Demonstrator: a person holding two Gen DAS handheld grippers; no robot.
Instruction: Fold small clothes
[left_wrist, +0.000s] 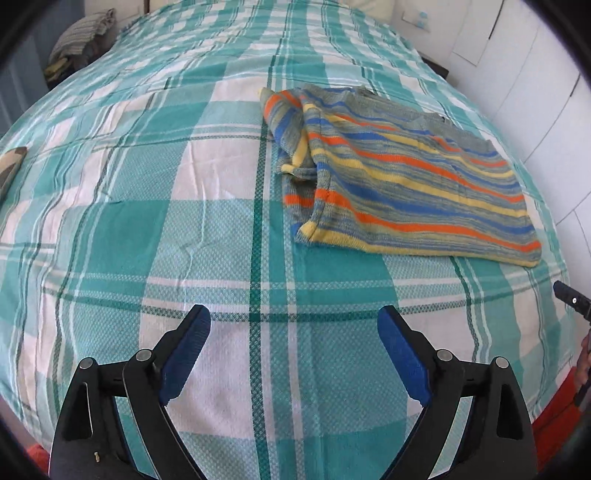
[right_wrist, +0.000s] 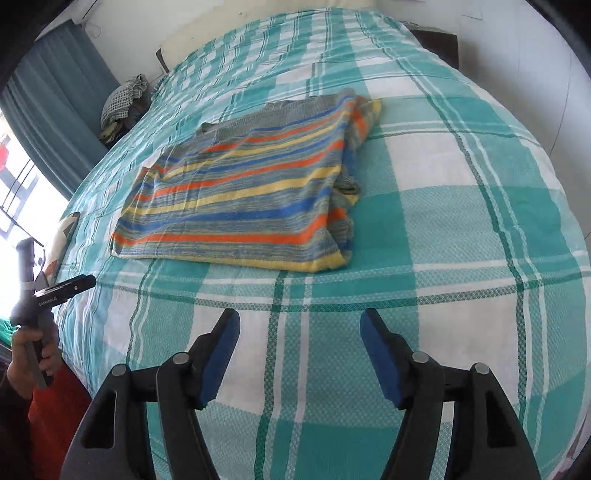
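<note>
A: Start at the tools. How do the two grippers stand?

B: The left gripper (left_wrist: 293, 325) has its jaws spread wide with nothing between them, held above the checked bedspread (left_wrist: 184, 229). The right gripper (right_wrist: 300, 328) is the same: jaws apart, empty, over bare cloth near the bed's front edge.

A: And the garment?

B: A striped knit top (left_wrist: 406, 184) lies flat on the bedspread, ahead of both tools and touching neither. From the left gripper it sits forward and off to the right; from the right gripper it (right_wrist: 240, 199) sits forward and a little to the left. So it lies between the two, farther up the bed.

A: Which way does it run?

B: Its hem runs across the bed, roughly side to side, with the stripes parallel to it. One sleeve side looks already folded in; that bunched edge (left_wrist: 295, 147) is the side toward the left gripper.

A: Who's nearer?

B: Hard to rank from these views. I'd judge each tool closest to its own near corner of the hem, so a two-handed pickup of that edge seems the natural next reach.

A: Anything else around?

B: A pile of clothes (right_wrist: 125, 99) off the far corner, well apart.
</note>
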